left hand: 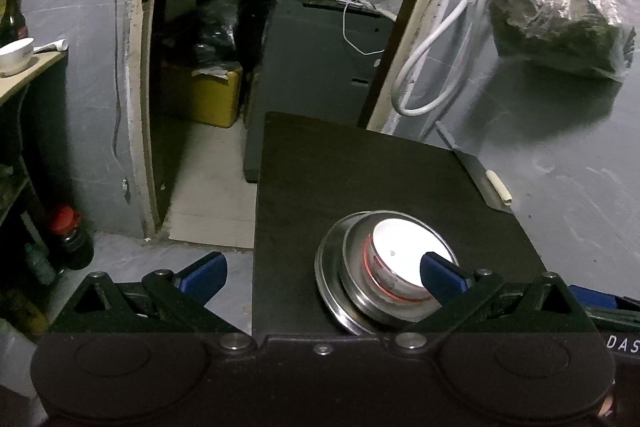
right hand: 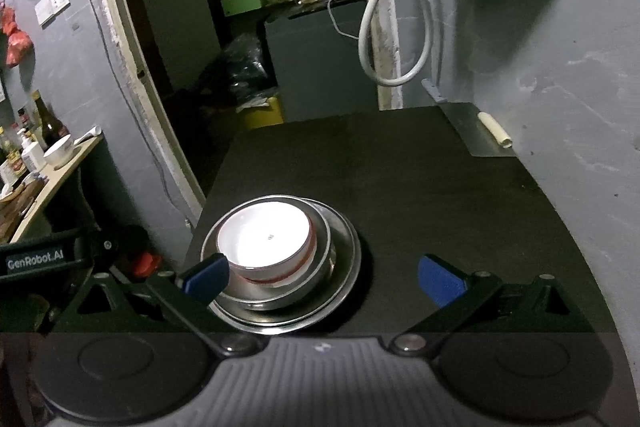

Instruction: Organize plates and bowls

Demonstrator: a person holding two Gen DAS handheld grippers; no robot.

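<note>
Both tongs are standing wide apart and gripping nothing. The left tongs (left hand: 323,273) are hovering at the near left edge of the dark table (left hand: 360,171), with their right fingertip lying over the near rim of the white bowl (left hand: 408,255) and their left fingertip hanging past the table edge, above the floor. The right tongs (right hand: 323,277) are hovering over the same table (right hand: 440,187), their left fingertip lying across the near left rim of the white bowl (right hand: 264,237) and their right fingertip sitting over bare table, well apart from the stack.

The white bowl, showing a red band on its outer wall, is sitting nested inside a steel bowl (right hand: 320,267), which is resting on a steel plate (right hand: 348,283); the stack is lying just ahead of both tongs, near the table's left edge.

Farther ahead of the tongs and to the right, a cleaver (right hand: 476,131) with a pale handle is lying at the table's far right edge against the grey wall. Beyond it, a white hose (left hand: 424,67) is looping down the wall beside a doorway. Far to the left, another white bowl (left hand: 16,55) is sitting on a wooden shelf.
</note>
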